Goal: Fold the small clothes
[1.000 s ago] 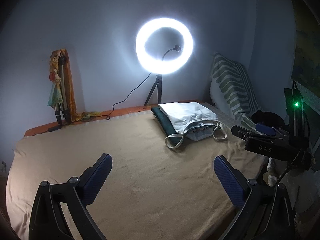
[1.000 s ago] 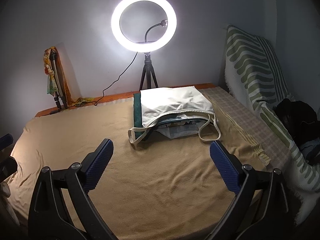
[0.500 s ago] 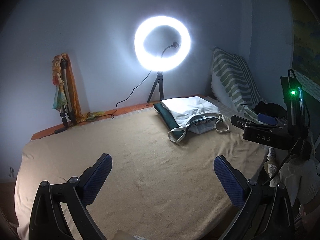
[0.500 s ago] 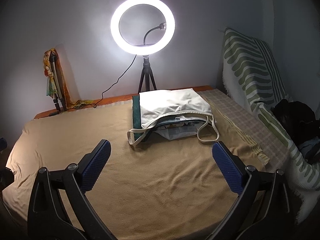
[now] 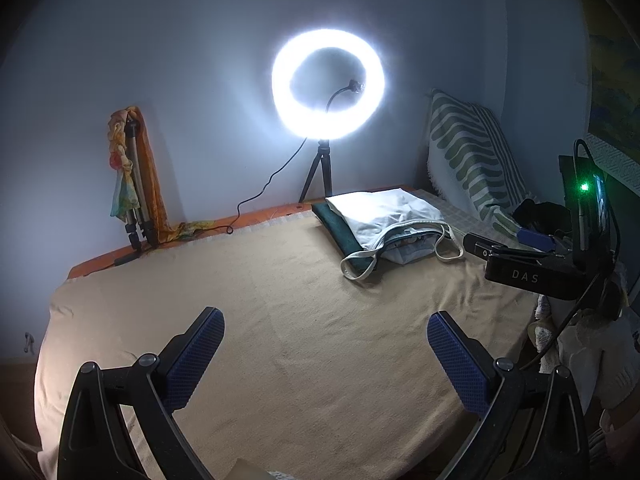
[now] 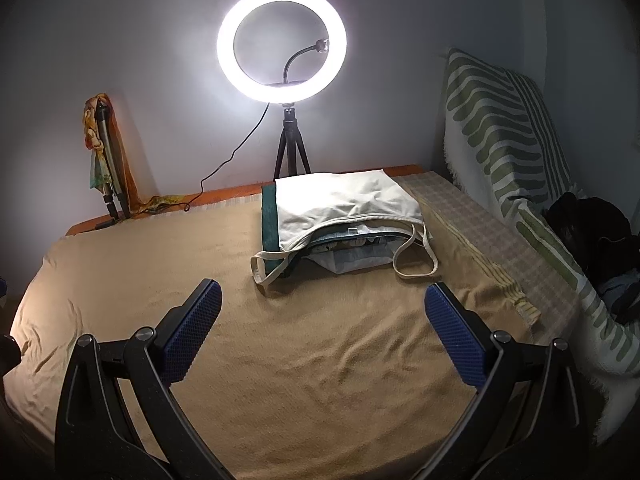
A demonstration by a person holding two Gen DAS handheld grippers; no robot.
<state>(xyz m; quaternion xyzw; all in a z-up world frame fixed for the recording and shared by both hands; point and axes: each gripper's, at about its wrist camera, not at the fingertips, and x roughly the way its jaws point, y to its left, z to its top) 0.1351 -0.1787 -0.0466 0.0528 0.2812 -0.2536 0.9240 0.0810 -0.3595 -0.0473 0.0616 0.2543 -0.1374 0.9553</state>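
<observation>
Both handheld grippers hover spread wide and empty above a tan blanket [image 6: 304, 364], the left gripper [image 5: 324, 356] having pulled back and risen over the past second so that the bed edge now shows at its 7 o'clock, while the right gripper [image 6: 322, 328] has barely drifted. The small clothes [image 6: 344, 216] lie at 12 o'clock from the right gripper and at about 1 o'clock from the left, a flat stack near the far edge of the bed, just in front of the ring light [image 6: 282, 44] on its tripod. A pale, smooth top with thin looped straps lies uppermost, a dark green piece shows along the stack's left side, and what may be a printed garment peeks from the open front edge, though the glare makes that hard to read. The stack looks squared off and layered, which fits clothes already folded and set aside as well as a pile waiting to be worked; the retreat of the left gripper settles neither. The blanket is nubbly and wrinkled towards 6 o'clock, and the blue pads [image 6: 192, 332] are ribbed. A striped green-and-white throw [image 6: 508, 132] drapes at 2 o'clock.
</observation>
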